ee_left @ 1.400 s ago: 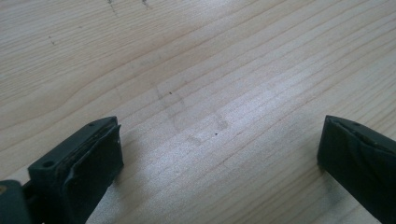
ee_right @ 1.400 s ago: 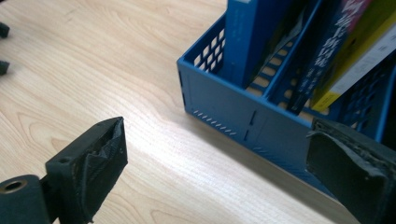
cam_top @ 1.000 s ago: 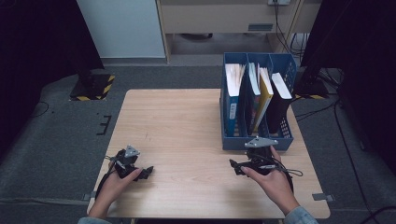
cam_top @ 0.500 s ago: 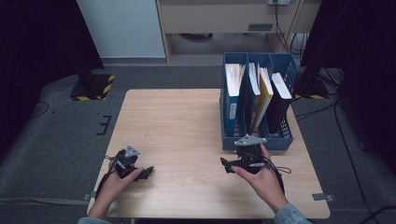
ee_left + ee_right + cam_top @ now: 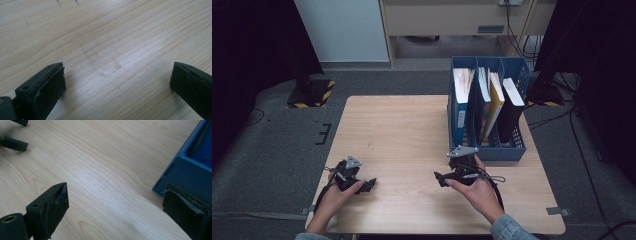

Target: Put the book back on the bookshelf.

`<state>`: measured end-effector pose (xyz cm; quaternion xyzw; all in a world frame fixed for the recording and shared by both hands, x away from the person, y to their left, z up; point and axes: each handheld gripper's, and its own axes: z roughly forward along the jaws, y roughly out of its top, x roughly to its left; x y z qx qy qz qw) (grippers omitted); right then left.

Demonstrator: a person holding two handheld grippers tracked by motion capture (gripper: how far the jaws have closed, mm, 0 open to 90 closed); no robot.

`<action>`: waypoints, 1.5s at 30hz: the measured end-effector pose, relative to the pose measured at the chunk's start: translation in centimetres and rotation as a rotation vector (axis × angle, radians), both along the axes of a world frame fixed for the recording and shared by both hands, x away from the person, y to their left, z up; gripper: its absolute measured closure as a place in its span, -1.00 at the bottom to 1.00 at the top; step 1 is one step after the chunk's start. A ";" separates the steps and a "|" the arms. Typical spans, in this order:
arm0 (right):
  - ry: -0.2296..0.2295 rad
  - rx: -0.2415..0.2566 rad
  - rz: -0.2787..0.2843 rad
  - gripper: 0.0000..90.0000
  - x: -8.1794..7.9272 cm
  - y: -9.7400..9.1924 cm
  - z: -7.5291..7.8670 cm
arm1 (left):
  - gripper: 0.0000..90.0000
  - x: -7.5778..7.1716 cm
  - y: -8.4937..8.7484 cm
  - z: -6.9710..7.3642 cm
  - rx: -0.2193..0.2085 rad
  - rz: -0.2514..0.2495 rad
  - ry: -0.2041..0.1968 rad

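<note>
A: Where are the two grippers on the table [image 5: 412, 130]?

B: The left gripper [image 5: 362, 184] rests low at the near left corner, in the person's left hand [image 5: 332, 200]. The right gripper [image 5: 447, 177] is near the middle of the near edge, in the right hand [image 5: 477, 192], just in front of the blue file rack [image 5: 487, 150].

A: Are the jaws closed on something?

B: No. In the left gripper view the jaws of the left gripper [image 5: 117, 82] stand wide apart, with bare wood between them. In the right gripper view the right gripper [image 5: 116, 205] is also wide open and holds nothing.

A: And the rack, where does it stand?

B: At the right side of the table, towards the far edge, with books [image 5: 484, 100] standing upright in its compartments. In the right gripper view its blue corner [image 5: 185, 170] is just behind the right jaw; whether they touch, I cannot tell.
</note>
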<state>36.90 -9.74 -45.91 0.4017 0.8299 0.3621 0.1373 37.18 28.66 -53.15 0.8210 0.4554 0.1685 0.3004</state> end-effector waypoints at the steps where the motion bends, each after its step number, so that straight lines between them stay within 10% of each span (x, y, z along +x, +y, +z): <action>1: 0.004 0.001 0.006 -0.84 0.1 0.2 -0.2 | -1.00 0.0 0.0 0.0 0.000 0.000 0.000; 38: 0.057 -0.043 -0.115 -0.76 3.6 5.2 -7.1 | -1.00 0.0 0.0 0.0 0.000 -0.006 0.000; 45: -0.030 -0.044 -0.124 -0.88 3.4 5.1 -8.0 | -1.00 0.1 0.0 0.0 0.000 -0.007 0.001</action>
